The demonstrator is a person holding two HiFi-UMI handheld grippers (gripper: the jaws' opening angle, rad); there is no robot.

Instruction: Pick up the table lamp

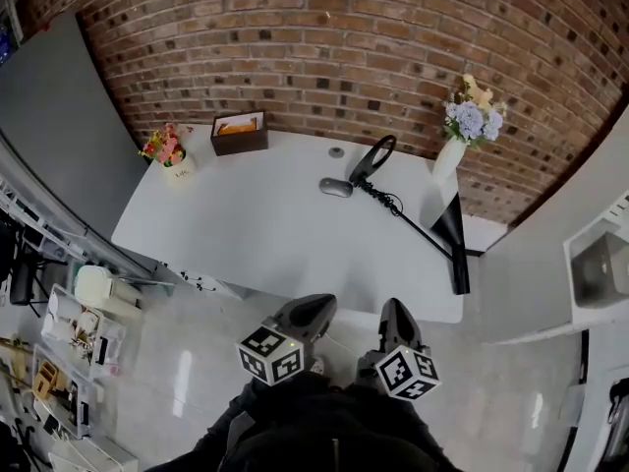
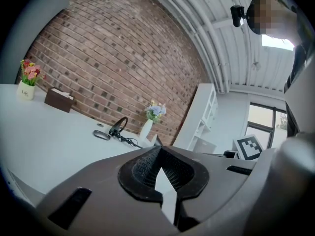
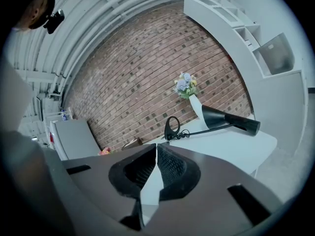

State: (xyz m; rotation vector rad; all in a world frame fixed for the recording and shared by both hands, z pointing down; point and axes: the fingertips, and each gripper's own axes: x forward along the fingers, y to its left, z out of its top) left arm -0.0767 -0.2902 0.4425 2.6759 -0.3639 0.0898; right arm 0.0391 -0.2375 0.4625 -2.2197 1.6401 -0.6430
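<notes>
one overhead, two seemingly low, toward table (image 1: 256,224)

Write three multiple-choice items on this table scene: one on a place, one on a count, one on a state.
1. Where on the white table is the brown rectangular box?
A. at the far edge
B. at the near edge
C. at the right end

2. How many flower arrangements stand on the table?
A. one
B. two
C. three

3. How is the black cone-shaded table lamp placed?
A. standing upright
B. lying on its side
C. lifted off the table

Answers:
1 A: the box sits at the edge next to the brick wall.
2 B: there is a small pot of pink flowers at the left and a white vase of blue flowers at the right.
3 B: its shade and thin stem rest flat on the tabletop.
</notes>
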